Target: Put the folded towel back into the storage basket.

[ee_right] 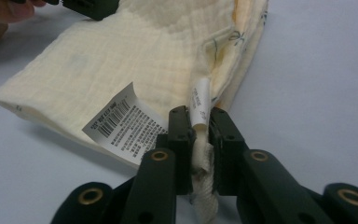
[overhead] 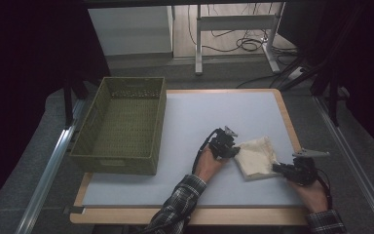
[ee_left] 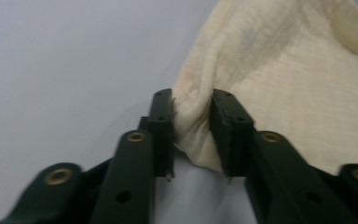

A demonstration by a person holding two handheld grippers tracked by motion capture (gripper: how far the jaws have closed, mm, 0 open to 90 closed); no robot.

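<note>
So the folded cream muslin cloth (overhead: 257,157) is lying in the lower right part of the high view, on the pale grey table mat (overhead: 199,117). The left gripper (overhead: 226,145) is pinching the cloth's left edge, jaws narrowed down on a bunched fold of fabric (ee_left: 193,126). The right gripper (overhead: 283,169) is clamping the cloth's lower right corner, jaws squeezed tight around the hem and a small white label (ee_right: 199,108), with a bigger barcode care tag (ee_right: 123,126) sticking out just beside it. The olive green woven basket (overhead: 121,124) is sitting well apart at the left of the frame.
</note>
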